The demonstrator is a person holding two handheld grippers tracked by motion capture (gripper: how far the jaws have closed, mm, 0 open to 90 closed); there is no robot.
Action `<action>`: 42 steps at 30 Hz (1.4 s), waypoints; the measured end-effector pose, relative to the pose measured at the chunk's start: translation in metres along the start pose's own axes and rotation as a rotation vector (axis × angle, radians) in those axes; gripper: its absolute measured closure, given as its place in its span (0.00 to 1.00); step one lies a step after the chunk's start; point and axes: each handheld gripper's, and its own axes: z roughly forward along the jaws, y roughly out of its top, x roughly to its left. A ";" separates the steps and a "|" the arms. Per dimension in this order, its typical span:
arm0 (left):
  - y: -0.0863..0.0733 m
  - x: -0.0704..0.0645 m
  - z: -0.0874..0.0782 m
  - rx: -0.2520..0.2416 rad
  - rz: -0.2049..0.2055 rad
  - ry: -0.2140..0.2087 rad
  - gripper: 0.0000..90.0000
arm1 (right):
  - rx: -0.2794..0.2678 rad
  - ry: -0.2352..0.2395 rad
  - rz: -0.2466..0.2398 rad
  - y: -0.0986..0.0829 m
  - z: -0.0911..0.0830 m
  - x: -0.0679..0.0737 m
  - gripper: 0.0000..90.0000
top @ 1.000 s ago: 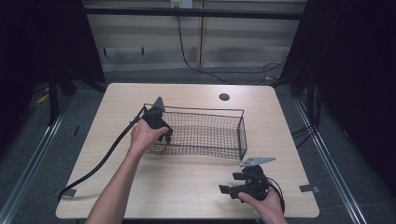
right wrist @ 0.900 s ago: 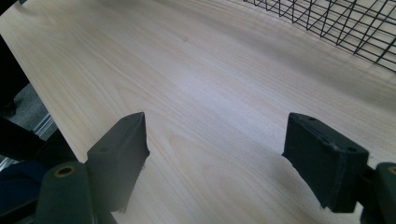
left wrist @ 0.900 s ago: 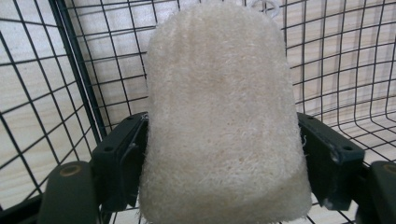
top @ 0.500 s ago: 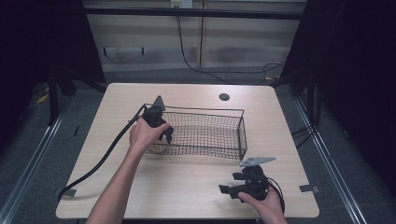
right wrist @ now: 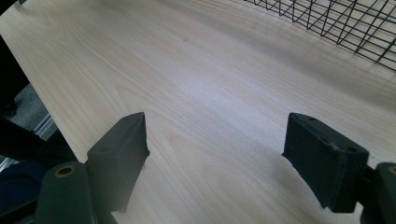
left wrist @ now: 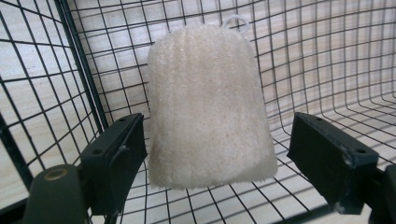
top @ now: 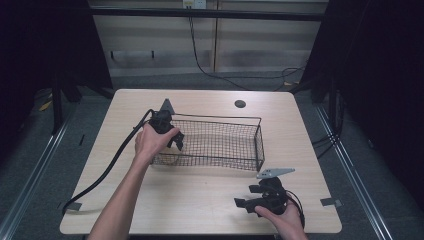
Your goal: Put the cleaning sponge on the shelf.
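Note:
A cream, fuzzy ribbed pad point(left wrist: 210, 112) with a small white loop at its far end lies on the floor of a black wire basket point(top: 235, 120), near the basket's left wall. My left gripper point(left wrist: 217, 128) reaches into that left end point(top: 175, 142) and stands open. Its jaws sit on either side of the pad, the left one close to it and the right one well apart. My right gripper point(top: 246, 196) is held low over the bare wooden table point(right wrist: 196, 70) at the front right, open with nothing between its jaws point(right wrist: 218, 126).
The basket's corner point(right wrist: 345, 23) lies beyond the right gripper. A thick black cable point(top: 107, 167) trails from the left gripper to the table's front left edge. A dark round hole point(top: 240, 104) sits behind the basket. Small tape marks point(top: 330, 202) lie near the front corners.

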 end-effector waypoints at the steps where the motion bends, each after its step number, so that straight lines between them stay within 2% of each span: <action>1: -0.001 0.000 -0.002 -0.014 -0.001 -0.007 0.21 | 0.001 -0.001 0.002 0.000 0.000 0.000 0.24; 5: -0.003 0.001 -0.011 -0.037 0.033 -0.033 0.21 | 0.002 0.000 0.002 0.000 0.000 0.000 0.24; 10: -0.005 0.004 -0.016 -0.031 0.044 -0.052 0.23 | 0.001 0.000 0.002 0.000 0.000 0.000 0.24; 11: -0.006 0.005 -0.020 -0.049 0.042 -0.086 0.23 | 0.002 0.000 0.003 0.000 0.000 0.000 0.24; 14: -0.007 0.005 -0.024 -0.063 0.043 -0.095 0.23 | 0.003 0.001 0.003 0.000 0.000 0.000 0.24; 15: -0.008 0.005 -0.027 -0.064 0.059 -0.106 0.23 | 0.003 0.001 0.003 0.000 0.000 0.000 0.24; 18: -0.010 0.005 -0.030 -0.071 0.062 -0.107 0.23 | 0.002 0.000 0.003 0.000 0.000 0.000 0.24; 20: -0.012 0.006 -0.034 -0.081 0.084 -0.105 0.23 | 0.001 0.000 0.001 0.000 0.000 0.000 0.24; 21: -0.014 0.007 -0.038 -0.100 0.104 -0.070 0.24 | 0.001 0.000 0.000 0.000 0.000 0.000 0.24; 22: -0.014 0.007 -0.038 -0.100 0.104 -0.070 0.24 | 0.001 0.000 0.000 0.000 0.000 0.000 0.24; 23: -0.016 0.008 -0.042 -0.092 0.127 -0.104 0.24 | 0.003 -0.001 0.002 0.000 0.000 0.000 0.24; 24: -0.016 0.008 -0.042 -0.092 0.127 -0.104 0.24 | 0.003 -0.001 0.002 0.000 0.000 0.000 0.24; 25: -0.019 0.010 -0.046 -0.110 0.145 -0.159 0.24 | 0.004 -0.002 0.002 0.000 0.000 0.000 0.24; 26: -0.021 0.012 -0.048 -0.118 0.148 -0.180 0.24 | 0.004 -0.002 0.002 0.000 0.000 0.000 0.24; 31: -0.028 0.019 -0.054 -0.135 0.175 -0.188 0.21 | 0.006 -0.003 0.003 0.000 0.000 0.000 0.24; 33: -0.034 0.023 -0.058 -0.140 0.178 -0.213 0.22 | 0.002 -0.003 0.005 0.000 -0.001 0.000 0.24; 42: -0.047 0.031 -0.066 -0.163 0.218 -0.218 0.25 | 0.003 -0.005 0.008 0.001 0.000 0.000 0.24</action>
